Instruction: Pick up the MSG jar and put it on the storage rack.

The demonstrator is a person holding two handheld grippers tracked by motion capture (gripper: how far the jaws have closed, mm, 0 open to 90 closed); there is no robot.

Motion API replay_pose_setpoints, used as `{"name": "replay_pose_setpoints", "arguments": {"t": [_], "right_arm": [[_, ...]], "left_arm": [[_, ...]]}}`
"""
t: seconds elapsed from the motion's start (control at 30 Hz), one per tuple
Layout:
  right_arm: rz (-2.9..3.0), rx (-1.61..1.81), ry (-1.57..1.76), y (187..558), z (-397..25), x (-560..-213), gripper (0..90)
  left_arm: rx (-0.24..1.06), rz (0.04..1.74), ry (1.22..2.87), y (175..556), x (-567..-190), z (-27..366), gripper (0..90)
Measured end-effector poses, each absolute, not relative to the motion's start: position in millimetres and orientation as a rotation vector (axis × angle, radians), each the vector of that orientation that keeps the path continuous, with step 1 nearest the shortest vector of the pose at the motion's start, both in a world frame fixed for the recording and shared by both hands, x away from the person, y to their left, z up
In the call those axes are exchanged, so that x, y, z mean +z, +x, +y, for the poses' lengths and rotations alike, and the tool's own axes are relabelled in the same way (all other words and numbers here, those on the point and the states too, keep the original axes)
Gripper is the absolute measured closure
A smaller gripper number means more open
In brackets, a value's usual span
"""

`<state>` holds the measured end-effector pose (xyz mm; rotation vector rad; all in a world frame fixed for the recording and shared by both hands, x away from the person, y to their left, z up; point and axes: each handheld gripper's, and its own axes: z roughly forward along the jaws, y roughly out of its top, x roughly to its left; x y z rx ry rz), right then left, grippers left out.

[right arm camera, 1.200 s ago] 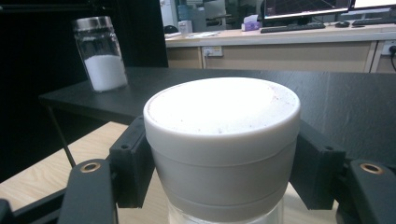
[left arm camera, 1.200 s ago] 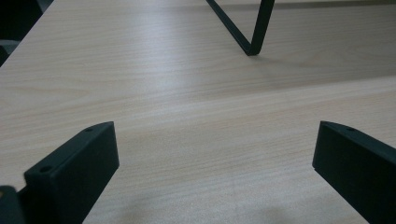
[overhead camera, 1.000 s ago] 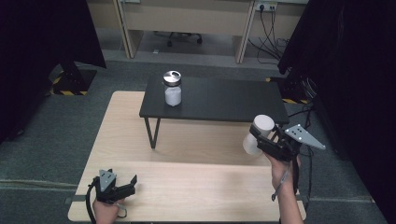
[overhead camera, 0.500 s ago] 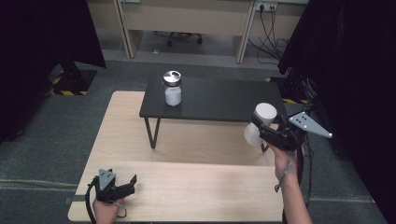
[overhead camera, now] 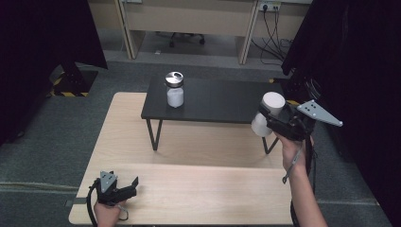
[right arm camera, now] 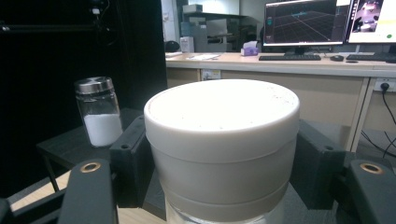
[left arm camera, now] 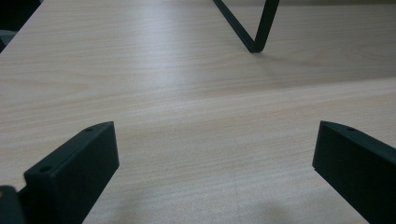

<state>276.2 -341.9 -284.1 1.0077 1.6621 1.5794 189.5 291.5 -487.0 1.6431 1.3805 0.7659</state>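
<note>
White-lidded jar point(overhead camera: 267, 113) riding in the right gripper point(overhead camera: 279, 124) at the black shelf's point(overhead camera: 222, 101) right end.
Jaws are pinching it just under the lid, keeping it upright for setting down; the left gripper point(overhead camera: 124, 188) is resting spread on the table's point(overhead camera: 198, 189) near-left corner, out of the way.

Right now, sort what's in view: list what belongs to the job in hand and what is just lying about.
In the job:
- white-lidded jar, clamped in the right gripper
- black low table beside it

Lying about:
- glass jar with a metal lid on the black table
- left gripper, open, idle on the wooden table
</note>
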Motion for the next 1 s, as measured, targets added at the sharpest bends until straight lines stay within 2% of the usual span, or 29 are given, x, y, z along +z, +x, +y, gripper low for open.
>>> {"name": "replay_pose_setpoints", "arguments": {"t": [1.0], "right_arm": [[1.61, 1.584, 1.046, 332, -345, -290, 33.4]], "left_arm": [[0.796, 1.393, 1.651, 191, -486, 286, 0.0]]}}
